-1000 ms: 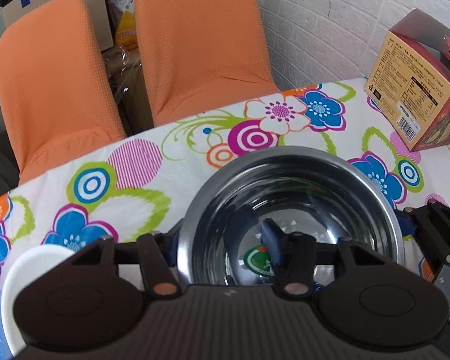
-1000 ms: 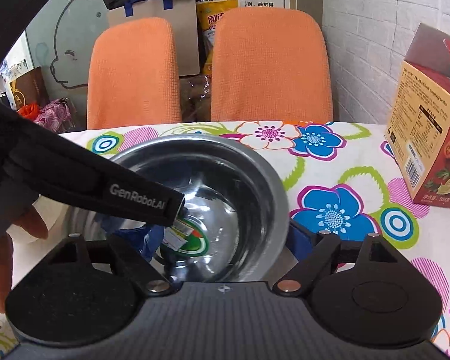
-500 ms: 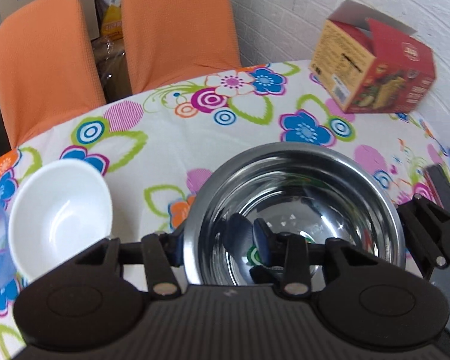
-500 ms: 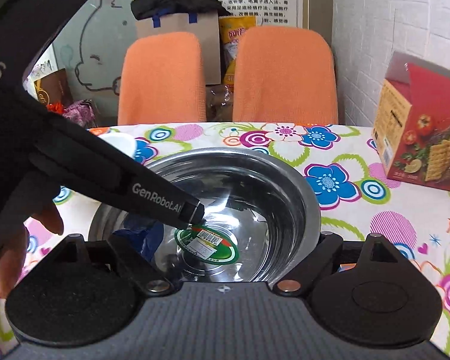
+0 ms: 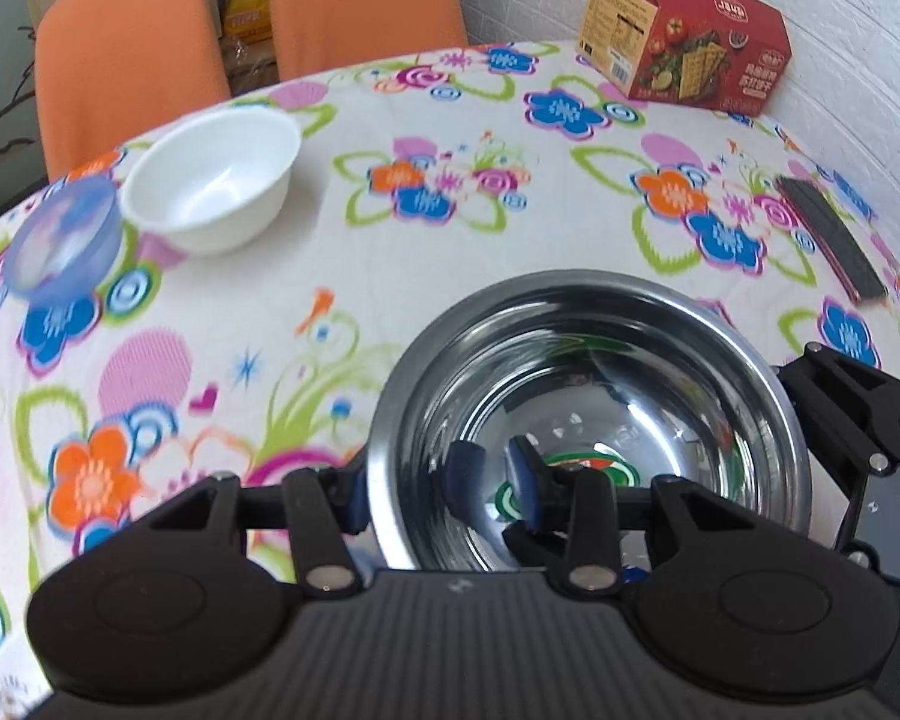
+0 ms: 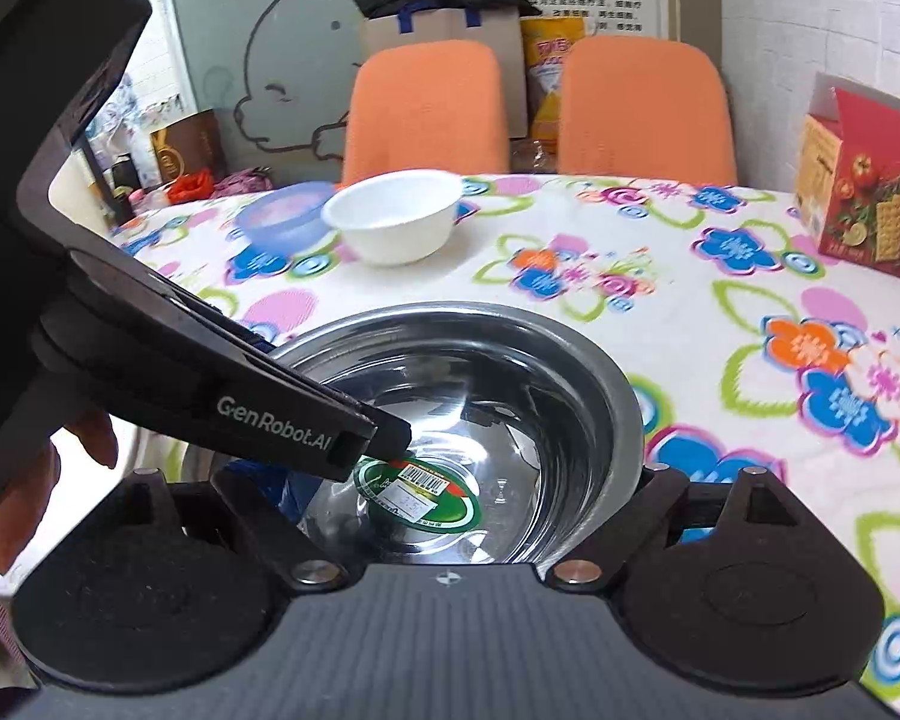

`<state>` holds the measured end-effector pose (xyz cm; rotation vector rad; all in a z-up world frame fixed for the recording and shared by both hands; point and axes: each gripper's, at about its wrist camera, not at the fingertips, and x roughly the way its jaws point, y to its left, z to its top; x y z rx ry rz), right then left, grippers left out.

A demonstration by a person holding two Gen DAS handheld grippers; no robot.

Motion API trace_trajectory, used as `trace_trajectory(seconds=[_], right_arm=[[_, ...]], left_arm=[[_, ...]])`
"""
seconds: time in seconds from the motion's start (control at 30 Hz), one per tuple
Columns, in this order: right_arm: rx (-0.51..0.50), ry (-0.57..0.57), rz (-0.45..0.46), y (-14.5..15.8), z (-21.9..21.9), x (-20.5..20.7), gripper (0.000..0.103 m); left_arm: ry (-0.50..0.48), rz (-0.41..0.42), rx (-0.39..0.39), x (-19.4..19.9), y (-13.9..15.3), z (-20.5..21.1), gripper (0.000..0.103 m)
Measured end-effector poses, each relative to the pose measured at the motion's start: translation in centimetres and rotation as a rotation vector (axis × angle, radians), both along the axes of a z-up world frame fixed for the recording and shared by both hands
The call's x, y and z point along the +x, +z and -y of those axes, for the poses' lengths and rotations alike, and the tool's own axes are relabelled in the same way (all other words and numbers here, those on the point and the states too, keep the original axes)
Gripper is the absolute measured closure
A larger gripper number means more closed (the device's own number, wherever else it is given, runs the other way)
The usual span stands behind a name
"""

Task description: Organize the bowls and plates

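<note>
A steel bowl (image 5: 600, 360) with a green sticker in its bottom fills the lower middle of both wrist views (image 6: 480, 360). My left gripper (image 5: 438, 486) is shut on its left rim, one finger outside the wall and one inside. On the opposite rim my right gripper (image 6: 474, 498) is shut the same way, and it shows at the right edge of the left wrist view (image 5: 840, 420). A white bowl (image 5: 210, 180) (image 6: 399, 222) stands upright on the far left of the table. Beside it sits a translucent blue bowl (image 5: 60, 240) (image 6: 282, 219).
A red cracker box (image 5: 690, 42) (image 6: 864, 204) stands at the far right by the wall. A dark flat strip (image 5: 828, 240) lies right of the steel bowl. Two orange chairs (image 6: 426, 108) (image 6: 642, 102) stand behind the floral tablecloth (image 5: 450, 240). A hand (image 6: 18, 510) holds the left gripper.
Both grippers have carried the steel bowl back from the table's far edge toward the near side. The white and blue bowls have come into view beyond it.
</note>
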<state>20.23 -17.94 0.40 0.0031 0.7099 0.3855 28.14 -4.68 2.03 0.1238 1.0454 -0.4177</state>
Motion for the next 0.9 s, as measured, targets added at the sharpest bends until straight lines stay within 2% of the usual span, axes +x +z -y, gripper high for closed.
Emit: trace_trajectory(seconds=[0.17, 0.4, 0.73, 0.87, 0.9], right_arm=[[-0.01, 0.039, 0.018, -0.5, -2.1, -2.7, 0.026], [-0.02, 0.015, 0.017, -1.0, -1.9, -4.9, 0.026], [-0.006, -0.034, 0.027, -1.4, -0.1, -3.9, 0.026], [0.023, -0.031, -0.019, -2.3, 0.3, -3.4, 0.027], [0.027, -0.03, -0.025, -2.6, 0.4, -3.6, 0.028]], left_arm=[[0.016, 0.009, -0.011, -3.1, -0.4, -2.6, 0.065], [-0.012, -0.004, -0.04, -4.6, -1.2, -2.6, 0.065], [-0.025, 0.039, -0.023, -3.7, -1.2, -0.1, 0.065], [-0.009, 0.017, -0.025, -3.4, -2.4, -0.2, 0.065], [-0.008, 0.04, -0.026, -3.7, -2.5, -0.1, 0.065]])
